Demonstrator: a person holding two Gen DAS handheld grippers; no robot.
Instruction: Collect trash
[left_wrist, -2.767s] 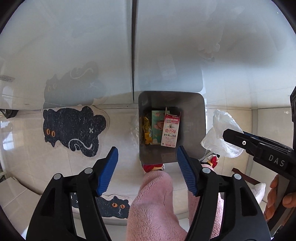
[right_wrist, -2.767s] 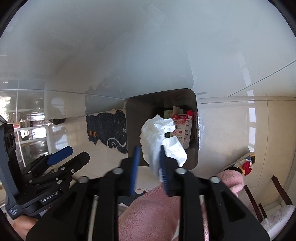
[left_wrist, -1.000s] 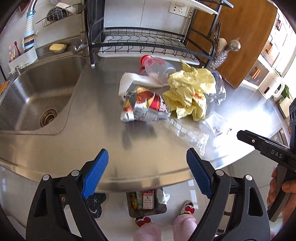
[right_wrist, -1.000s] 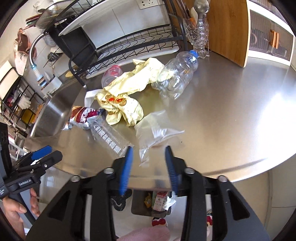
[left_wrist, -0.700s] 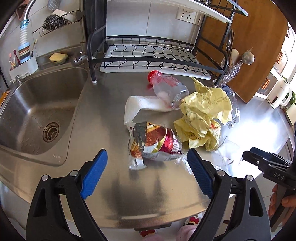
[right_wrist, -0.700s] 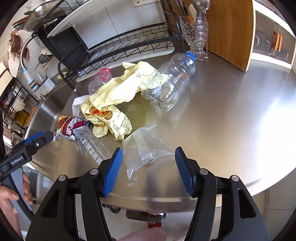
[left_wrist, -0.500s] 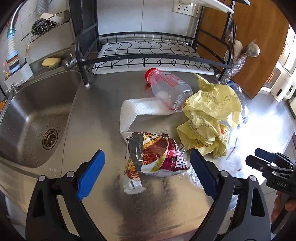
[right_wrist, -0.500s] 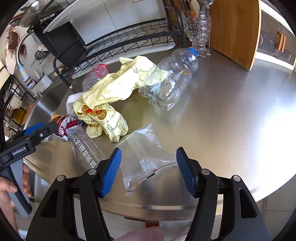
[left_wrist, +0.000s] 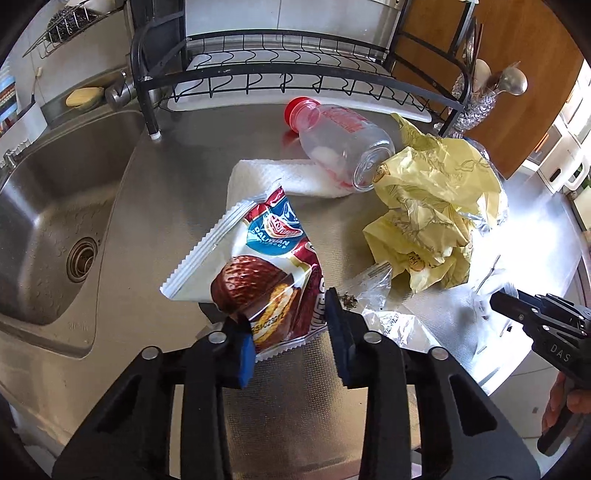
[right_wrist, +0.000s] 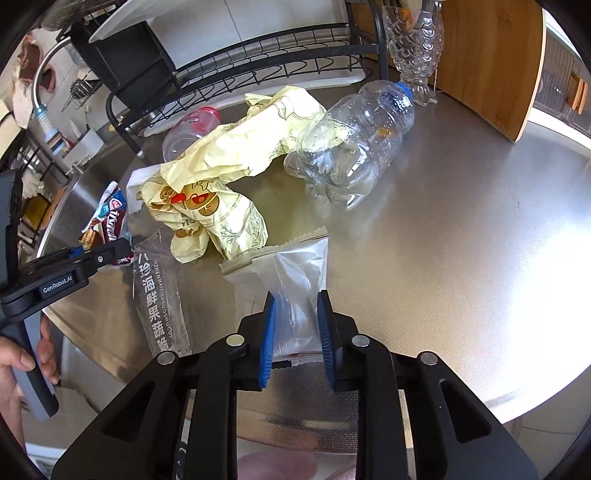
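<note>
My left gripper (left_wrist: 291, 325) is shut on a red and white snack wrapper (left_wrist: 258, 266) and holds it lifted off the steel counter (left_wrist: 177, 192). My right gripper (right_wrist: 295, 325) is shut on a clear zip bag (right_wrist: 295, 280) that stands up between the blue pads. Loose trash lies beyond: a crumpled yellow wrapper (left_wrist: 432, 214), also in the right wrist view (right_wrist: 221, 166), a red-capped jar (left_wrist: 340, 140), a white paper towel (left_wrist: 280, 177), a crushed clear bottle (right_wrist: 354, 140) and a printed clear bag (right_wrist: 159, 299).
A sink (left_wrist: 48, 206) is at the left. A black dish rack (left_wrist: 295, 62) stands along the back wall. A glass vase (right_wrist: 413, 48) and a wooden board (right_wrist: 491, 62) stand at the back right. The counter's front edge is just below both grippers.
Both grippers came up from the bin to the counter. The left closed on the snack wrapper and lifted it. The right closed on the clear zip bag.
</note>
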